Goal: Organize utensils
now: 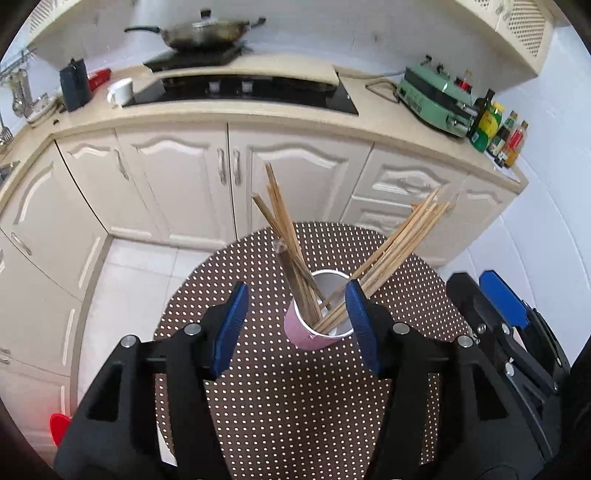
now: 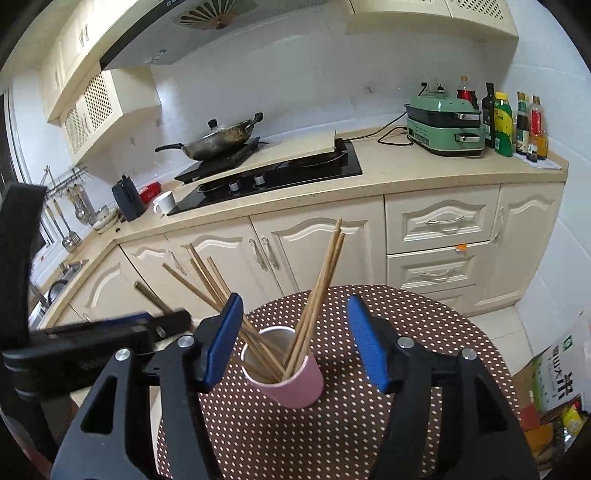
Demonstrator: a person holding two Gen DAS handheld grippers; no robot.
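Note:
A pink cup [image 1: 303, 334] with a steel lining stands on the brown polka-dot round table [image 1: 295, 398]. Several wooden chopsticks [image 1: 284, 236] lean out of it in two fans, left and right. My left gripper [image 1: 295, 325] is open and empty, its blue pads on either side of the cup, above it. In the right wrist view the same cup [image 2: 295, 384] holds the chopsticks [image 2: 317, 291]. My right gripper [image 2: 295, 339] is open and empty, hovering above the cup. The right gripper also shows at the right edge of the left wrist view [image 1: 498, 325].
Cream kitchen cabinets [image 1: 184, 177] and a counter with a black hob [image 1: 240, 90], a wok [image 1: 201, 33], a white mug [image 1: 120, 92], a green appliance [image 1: 436, 98] and bottles [image 1: 498, 129] lie beyond the table. A cardboard box [image 2: 554, 387] stands on the floor at right.

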